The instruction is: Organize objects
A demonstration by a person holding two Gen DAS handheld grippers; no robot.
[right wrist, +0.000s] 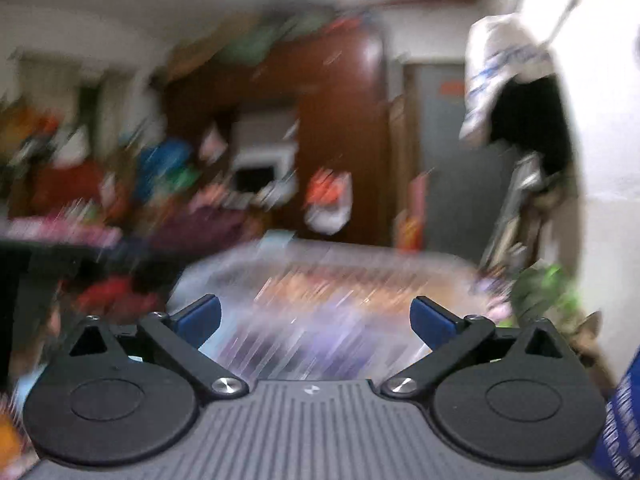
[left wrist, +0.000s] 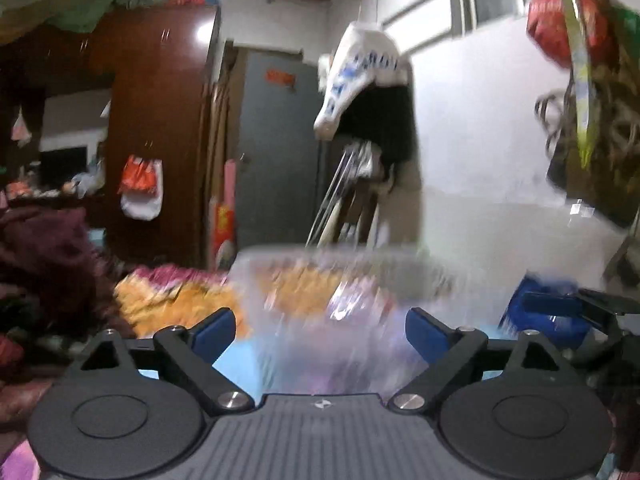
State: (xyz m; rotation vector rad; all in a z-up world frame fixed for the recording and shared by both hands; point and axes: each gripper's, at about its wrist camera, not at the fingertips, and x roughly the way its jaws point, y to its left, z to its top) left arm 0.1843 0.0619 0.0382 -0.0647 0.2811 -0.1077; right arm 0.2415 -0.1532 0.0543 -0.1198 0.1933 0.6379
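A clear plastic storage bin point(left wrist: 340, 280) with blurred orange and purple contents stands just ahead of my left gripper point(left wrist: 320, 330), which is open and empty, its blue pads spread wide. In the right wrist view the same bin point(right wrist: 328, 280) lies ahead of my right gripper point(right wrist: 316, 320), also open and empty. Both views are motion-blurred, so the bin's contents cannot be made out. The right gripper's blue fingers point(left wrist: 548, 304) show at the right edge of the left wrist view.
A brown wardrobe point(left wrist: 160, 120) and a grey door point(left wrist: 276, 140) stand at the back. A white bag point(left wrist: 360, 72) hangs over dark clothing by the white wall. Piled clothes point(left wrist: 48, 264) lie at the left. Bags point(left wrist: 580, 60) hang at the upper right.
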